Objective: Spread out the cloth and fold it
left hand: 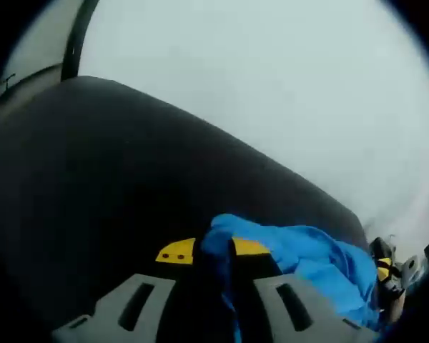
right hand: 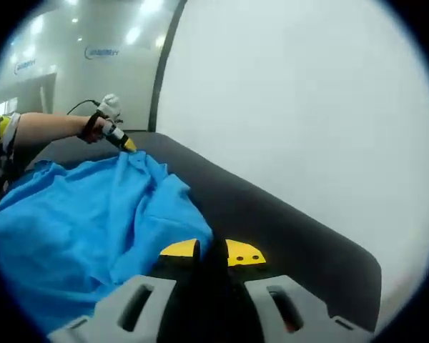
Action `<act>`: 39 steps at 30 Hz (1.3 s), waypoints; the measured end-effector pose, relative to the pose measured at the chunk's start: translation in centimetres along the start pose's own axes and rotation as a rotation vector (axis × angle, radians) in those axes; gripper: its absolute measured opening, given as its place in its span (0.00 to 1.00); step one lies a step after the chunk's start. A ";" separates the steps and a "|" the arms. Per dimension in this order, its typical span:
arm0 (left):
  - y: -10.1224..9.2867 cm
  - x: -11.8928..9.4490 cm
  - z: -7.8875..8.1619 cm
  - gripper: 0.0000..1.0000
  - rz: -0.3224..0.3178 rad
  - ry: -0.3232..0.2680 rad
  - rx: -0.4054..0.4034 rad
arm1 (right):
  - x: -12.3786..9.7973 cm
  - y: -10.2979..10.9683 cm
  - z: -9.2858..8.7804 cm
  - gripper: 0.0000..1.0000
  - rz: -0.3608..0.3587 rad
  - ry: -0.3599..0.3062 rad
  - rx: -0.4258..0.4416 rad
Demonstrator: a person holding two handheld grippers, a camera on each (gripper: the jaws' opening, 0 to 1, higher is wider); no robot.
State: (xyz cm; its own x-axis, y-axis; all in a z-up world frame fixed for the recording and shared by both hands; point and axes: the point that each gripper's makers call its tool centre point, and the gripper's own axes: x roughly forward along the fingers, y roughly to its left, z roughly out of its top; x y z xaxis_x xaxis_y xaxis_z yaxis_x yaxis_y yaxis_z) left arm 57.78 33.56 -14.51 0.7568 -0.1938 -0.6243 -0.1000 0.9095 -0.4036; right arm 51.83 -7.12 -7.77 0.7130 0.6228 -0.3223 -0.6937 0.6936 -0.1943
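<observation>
Both grippers, left gripper (left hand: 213, 251) and right gripper (right hand: 212, 251), pinch the blue cloth (right hand: 86, 221), half-spread on the dark table (right hand: 286, 221), folding not begun.

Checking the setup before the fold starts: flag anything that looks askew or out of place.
Nothing damaged or spilled. The blue cloth is not flat yet: it lies rumpled on the dark table, with ridges running toward the corner pinched by the left tongs. The right tongs grip another edge.

One blue cloth (right hand: 86, 229), one dark table (right hand: 286, 229), two grippers — left (left hand: 213, 251), right (right hand: 211, 251) — and one white wall (right hand: 307, 107) behind.
</observation>
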 end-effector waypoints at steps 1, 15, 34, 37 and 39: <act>0.0 0.1 -0.1 0.21 0.002 -0.001 -0.002 | -0.2 -0.2 0.2 0.10 -0.001 -0.007 0.000; -0.3 -2.3 -0.1 0.21 -0.019 0.001 -0.044 | -0.5 -1.0 0.7 0.10 -0.017 -0.019 -0.015; -7.1 -2.4 10.5 0.05 -0.223 -0.219 0.095 | -0.5 -3.5 0.0 0.10 -0.071 -0.033 -0.020; -8.7 -4.7 13.9 0.05 -0.247 -0.298 0.106 | 0.0 -3.6 -0.2 0.10 -0.073 -0.039 -0.013; -9.1 -5.4 15.3 0.05 -0.255 -0.297 0.106 | 0.4 -3.5 -0.3 0.10 -0.069 -0.039 -0.009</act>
State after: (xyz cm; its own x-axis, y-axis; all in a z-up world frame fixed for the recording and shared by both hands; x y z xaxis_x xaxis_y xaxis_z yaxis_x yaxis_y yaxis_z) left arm 64.54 31.96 2.77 0.9040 -0.3175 -0.2863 0.1705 0.8818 -0.4397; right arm 54.48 -9.38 -7.52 0.7627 0.5870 -0.2713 -0.6432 0.7324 -0.2235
